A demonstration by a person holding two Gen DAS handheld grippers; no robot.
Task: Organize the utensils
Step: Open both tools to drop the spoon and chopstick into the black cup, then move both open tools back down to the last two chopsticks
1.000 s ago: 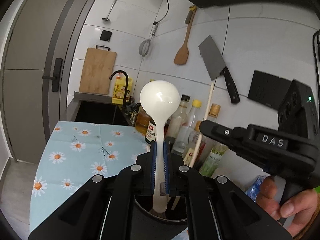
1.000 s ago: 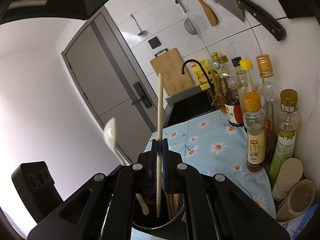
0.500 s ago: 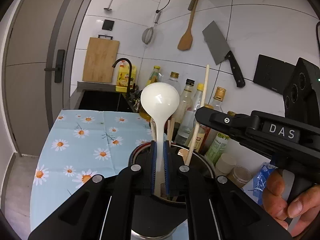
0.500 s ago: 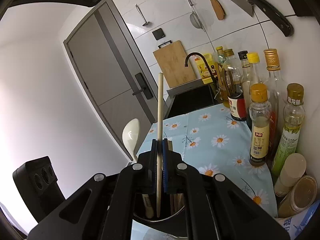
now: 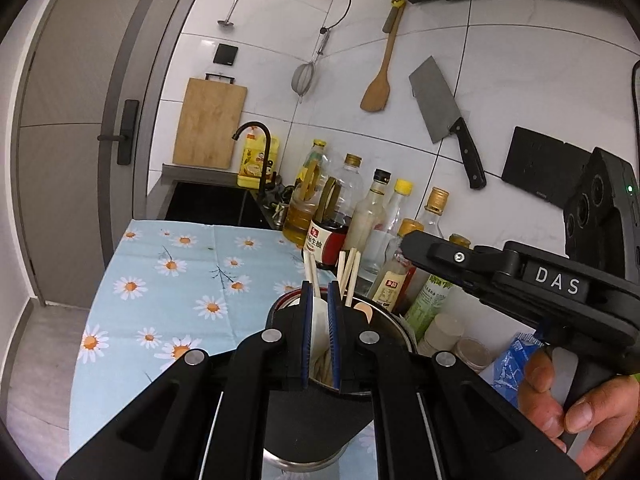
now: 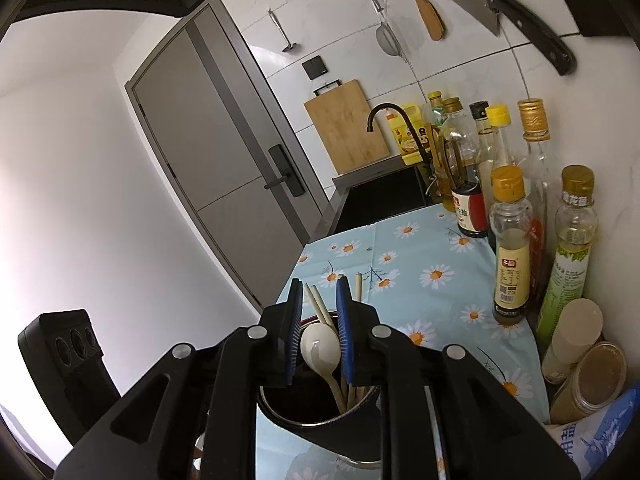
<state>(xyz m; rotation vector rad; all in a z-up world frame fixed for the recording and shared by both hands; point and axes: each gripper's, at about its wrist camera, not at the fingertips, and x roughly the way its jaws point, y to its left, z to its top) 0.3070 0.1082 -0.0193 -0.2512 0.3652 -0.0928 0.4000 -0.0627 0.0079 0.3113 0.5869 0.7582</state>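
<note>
**One holder, two grippers, one spoon going in**

One grey door (image 6: 224, 152) fills the far side. One daisy-print tablecloth (image 5: 168, 288) covers the counter and ends at one dark sink (image 5: 208, 204) with one black tap (image 5: 256, 132). One wooden cutting board (image 5: 210, 124) leans on the tiles. Four tools hang above it: a cleaver (image 5: 436, 100), a wooden spatula (image 5: 378, 92), a strainer (image 5: 304, 78) and a ladle (image 5: 234, 4).

A row of bottles (image 6: 510, 248), eight or more, lines the wall.

One black utensil holder (image 6: 316, 424) stands on the cloth under both grippers. It holds one white spoon (image 6: 320, 346), bowl up, and several pale chopsticks (image 5: 348, 272).

The left gripper (image 5: 319, 300) has its blue pads close together, with the white spoon filling the gap between them. The right gripper (image 6: 319, 284), carried by a hand (image 5: 580, 412), is opening. Its pads stand apart over the holder's mouth and press on nothing.
</note>
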